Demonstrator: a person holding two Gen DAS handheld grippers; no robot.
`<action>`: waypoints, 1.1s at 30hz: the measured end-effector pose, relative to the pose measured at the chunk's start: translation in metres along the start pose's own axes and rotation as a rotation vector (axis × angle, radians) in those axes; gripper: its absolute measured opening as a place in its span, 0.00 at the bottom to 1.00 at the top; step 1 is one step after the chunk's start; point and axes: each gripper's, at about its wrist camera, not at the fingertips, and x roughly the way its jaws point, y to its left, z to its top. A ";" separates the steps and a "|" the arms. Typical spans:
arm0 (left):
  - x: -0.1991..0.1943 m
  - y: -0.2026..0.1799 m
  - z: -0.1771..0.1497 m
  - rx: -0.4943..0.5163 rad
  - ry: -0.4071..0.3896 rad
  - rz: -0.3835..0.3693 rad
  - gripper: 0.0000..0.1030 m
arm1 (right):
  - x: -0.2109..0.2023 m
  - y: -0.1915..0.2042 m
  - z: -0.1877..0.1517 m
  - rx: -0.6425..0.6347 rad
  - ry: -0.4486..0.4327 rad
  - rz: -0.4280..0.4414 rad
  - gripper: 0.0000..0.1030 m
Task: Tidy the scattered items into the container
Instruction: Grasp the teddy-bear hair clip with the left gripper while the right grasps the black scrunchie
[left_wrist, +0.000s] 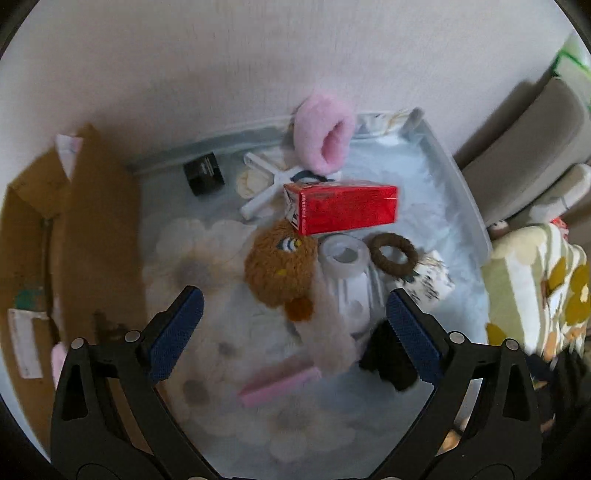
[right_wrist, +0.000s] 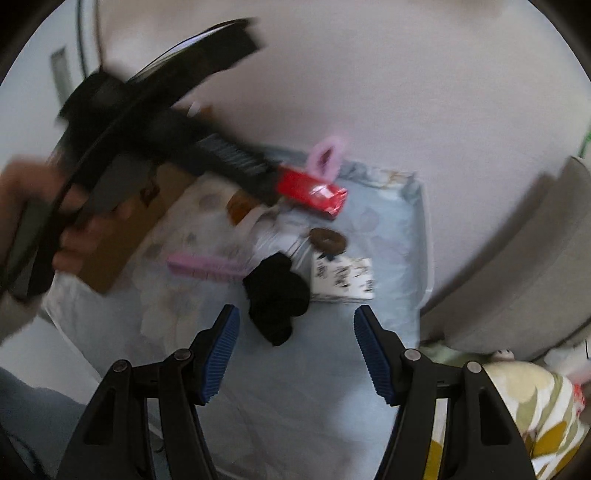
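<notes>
Both grippers, left gripper (left_wrist: 295, 332) and right gripper (right_wrist: 295, 350), released, holding nothing. Black scrunchie (right_wrist: 277, 295) lies on the bed just ahead of right gripper, beside the patterned box (right_wrist: 343, 277). Likely soft, light, compressible; pinch across the bunched middle.

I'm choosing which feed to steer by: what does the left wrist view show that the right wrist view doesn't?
Only the left wrist view shows the small black box, the white tape roll and the brown plush's face. Only the right wrist view shows a hand holding the left tongs. Both share the red box, pink scrunchie, brown hair tie, pink comb and black cloth.
</notes>
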 end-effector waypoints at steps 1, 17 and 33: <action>0.006 0.001 0.002 -0.010 0.007 0.007 0.96 | 0.007 0.004 -0.002 -0.023 0.002 0.007 0.58; 0.042 0.025 0.000 -0.166 0.066 0.015 0.96 | 0.061 0.004 0.011 -0.150 -0.022 -0.001 0.58; 0.046 0.027 -0.008 -0.182 0.071 0.027 0.74 | 0.071 0.013 0.010 -0.189 -0.016 0.034 0.47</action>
